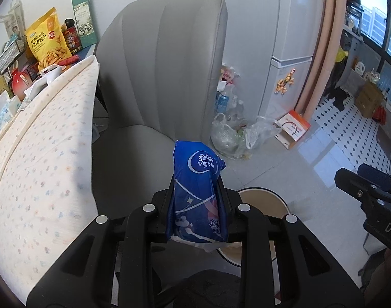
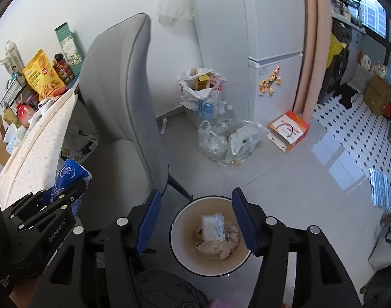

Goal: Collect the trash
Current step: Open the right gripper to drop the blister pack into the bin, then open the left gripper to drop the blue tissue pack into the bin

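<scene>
Jaws of the left gripper point(image 1: 196, 192) are clamped narrow across the blue Vinda tissue pack point(image 1: 196, 190), judged light, soft and crushable with slippery film, while the right gripper point(image 2: 196, 220) is spread wide, empty, above the waste bin point(image 2: 177, 251).

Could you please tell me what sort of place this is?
Probably a small lived-in flat: a white fridge with magnets, a grey upholstered chair, and a snack-cluttered table beside it.

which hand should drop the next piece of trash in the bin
Left. The left tongs are clamped on the blue tissue pack, close beside the round bin. The right tongs are open and empty, right over the bin.
</scene>
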A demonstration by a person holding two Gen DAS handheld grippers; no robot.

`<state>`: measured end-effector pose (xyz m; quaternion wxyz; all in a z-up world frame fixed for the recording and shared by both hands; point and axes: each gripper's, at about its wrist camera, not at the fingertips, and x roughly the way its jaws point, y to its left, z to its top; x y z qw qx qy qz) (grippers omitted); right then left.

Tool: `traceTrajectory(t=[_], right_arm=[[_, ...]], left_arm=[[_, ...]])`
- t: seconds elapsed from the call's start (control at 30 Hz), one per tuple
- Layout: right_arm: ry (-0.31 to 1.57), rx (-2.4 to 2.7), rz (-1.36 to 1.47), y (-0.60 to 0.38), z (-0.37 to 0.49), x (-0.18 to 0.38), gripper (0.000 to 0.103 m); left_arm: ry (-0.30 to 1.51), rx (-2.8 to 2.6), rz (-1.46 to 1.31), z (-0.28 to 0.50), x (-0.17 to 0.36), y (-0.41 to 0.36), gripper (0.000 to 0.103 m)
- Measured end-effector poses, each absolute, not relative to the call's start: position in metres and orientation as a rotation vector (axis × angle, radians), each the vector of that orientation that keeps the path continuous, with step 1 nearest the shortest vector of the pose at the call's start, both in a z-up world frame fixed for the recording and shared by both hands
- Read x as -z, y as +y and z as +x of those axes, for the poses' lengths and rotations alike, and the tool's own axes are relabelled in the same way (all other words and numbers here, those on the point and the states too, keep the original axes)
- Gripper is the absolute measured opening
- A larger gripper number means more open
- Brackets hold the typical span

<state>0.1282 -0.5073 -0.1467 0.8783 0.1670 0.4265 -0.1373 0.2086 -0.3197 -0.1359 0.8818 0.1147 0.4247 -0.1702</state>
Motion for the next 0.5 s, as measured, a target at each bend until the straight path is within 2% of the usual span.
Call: traceTrajectory(t=[0.3,0.5], right_arm=[[0.857,0.357,0.38,-0.534,0.095,0.141,0.074],[0.825,0.452,0.418,-0.563,0.059,0.136,0.077]], left_arm=[[0.891,0.411,0.271,0.196,0.14,-0.347,0.027],[0.909,0.487,0.298,0.181,0.145,-0.379,0.027]])
